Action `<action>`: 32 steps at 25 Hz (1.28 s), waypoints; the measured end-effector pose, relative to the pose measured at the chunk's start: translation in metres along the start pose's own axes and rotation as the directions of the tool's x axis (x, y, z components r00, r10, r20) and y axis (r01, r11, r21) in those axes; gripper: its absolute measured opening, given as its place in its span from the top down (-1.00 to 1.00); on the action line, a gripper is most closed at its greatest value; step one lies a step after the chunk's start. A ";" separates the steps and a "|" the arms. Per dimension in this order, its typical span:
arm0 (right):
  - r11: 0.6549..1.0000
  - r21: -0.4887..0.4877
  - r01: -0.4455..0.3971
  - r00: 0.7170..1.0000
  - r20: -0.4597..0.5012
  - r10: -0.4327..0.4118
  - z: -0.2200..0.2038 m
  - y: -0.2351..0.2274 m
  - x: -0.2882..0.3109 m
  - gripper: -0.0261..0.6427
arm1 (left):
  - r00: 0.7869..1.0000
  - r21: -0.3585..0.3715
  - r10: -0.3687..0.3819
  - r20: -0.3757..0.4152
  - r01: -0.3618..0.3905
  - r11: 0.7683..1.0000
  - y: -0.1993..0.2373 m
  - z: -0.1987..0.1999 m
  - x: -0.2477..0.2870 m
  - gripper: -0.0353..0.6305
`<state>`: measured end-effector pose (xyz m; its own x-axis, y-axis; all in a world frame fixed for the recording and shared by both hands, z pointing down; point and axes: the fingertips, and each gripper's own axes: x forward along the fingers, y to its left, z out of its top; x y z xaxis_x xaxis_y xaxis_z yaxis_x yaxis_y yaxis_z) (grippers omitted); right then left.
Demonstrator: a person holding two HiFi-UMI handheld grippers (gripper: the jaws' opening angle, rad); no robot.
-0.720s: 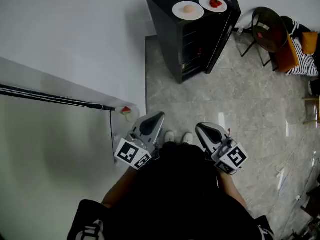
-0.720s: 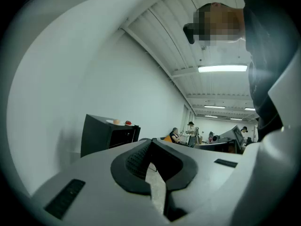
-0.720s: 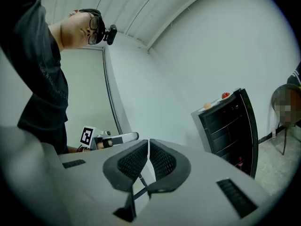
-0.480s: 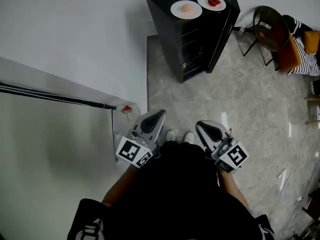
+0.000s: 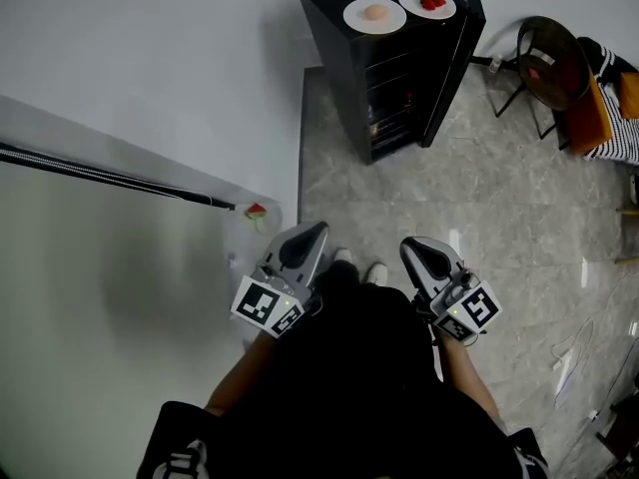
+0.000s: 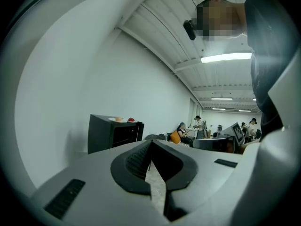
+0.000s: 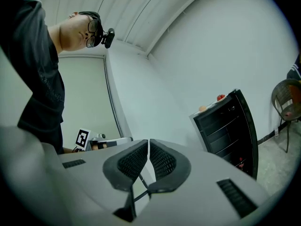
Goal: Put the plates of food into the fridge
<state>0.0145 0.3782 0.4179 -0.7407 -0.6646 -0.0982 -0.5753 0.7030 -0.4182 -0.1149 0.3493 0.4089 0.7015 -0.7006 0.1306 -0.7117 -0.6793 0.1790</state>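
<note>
A black fridge (image 5: pixel 399 78) stands against the white wall at the far end of the floor, its door swung open at its right side. On its top are two white plates, one with a peach-coloured food (image 5: pixel 374 15) and one with red food (image 5: pixel 427 2). My left gripper (image 5: pixel 305 239) and right gripper (image 5: pixel 419 252) are held close to my body, far from the fridge, both shut with nothing between the jaws. The left gripper view shows the fridge (image 6: pixel 110 133) small and distant. The right gripper view shows the fridge (image 7: pixel 228 131) with its shelves.
A round dark chair (image 5: pixel 544 58) with orange and striped cloth (image 5: pixel 599 108) stands right of the fridge. A white partition with a black rail (image 5: pixel 110 176) fills the left side. Cables (image 5: pixel 574 347) lie on the marble floor at the right. People sit far off in the left gripper view.
The head view has shifted a little, so the fridge sits slightly lower and further right. Both grippers stay shut, level, in front of my body.
</note>
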 end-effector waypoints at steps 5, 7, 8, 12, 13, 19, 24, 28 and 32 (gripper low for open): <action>1.000 0.020 0.014 1.000 -0.012 -0.013 -0.001 -0.009 -0.004 0.83 | 1.000 0.007 0.007 0.007 -0.007 1.000 0.000 0.003 0.006 0.82; 0.999 0.029 0.016 1.000 0.001 -0.016 0.002 -0.012 -0.005 0.83 | 1.000 0.012 0.000 0.013 0.000 1.000 -0.001 0.005 0.011 0.82; 0.999 0.026 0.022 1.000 -0.003 -0.022 0.001 -0.015 -0.006 0.83 | 1.000 0.011 -0.004 0.017 0.004 1.000 -0.001 0.005 0.014 0.82; 0.998 0.037 0.047 0.999 -0.012 -0.047 -0.001 -0.029 -0.007 0.83 | 0.999 0.008 -0.021 0.030 0.021 1.000 0.003 0.005 0.031 0.82; 0.998 0.039 0.048 0.999 -0.011 -0.048 0.000 -0.031 -0.005 0.83 | 0.999 0.009 -0.025 0.033 0.025 1.000 0.004 0.006 0.034 0.82; 0.998 0.036 0.048 0.998 -0.029 -0.047 0.003 -0.049 0.012 0.83 | 0.999 0.007 -0.035 0.038 0.034 0.999 0.020 0.010 0.056 0.82; 0.996 0.058 0.064 0.997 -0.052 -0.061 0.006 -0.075 0.030 0.83 | 0.999 -0.009 -0.030 0.029 0.031 0.999 0.044 0.014 0.080 0.82; 0.993 0.083 0.082 0.995 -0.058 -0.077 0.009 -0.103 0.052 0.83 | 0.999 -0.026 -0.024 0.025 0.025 0.999 0.073 0.015 0.104 0.82; 0.991 0.098 0.092 0.994 -0.065 -0.086 0.020 -0.127 0.078 0.83 | 0.999 -0.029 -0.025 0.022 0.026 0.999 0.101 0.024 0.127 0.82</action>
<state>0.0363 0.2319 0.4455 -0.7096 -0.7046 -0.0034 -0.6042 0.6109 -0.5116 -0.0988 0.1863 0.4201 0.7182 -0.6880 0.1040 -0.6920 -0.6906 0.2102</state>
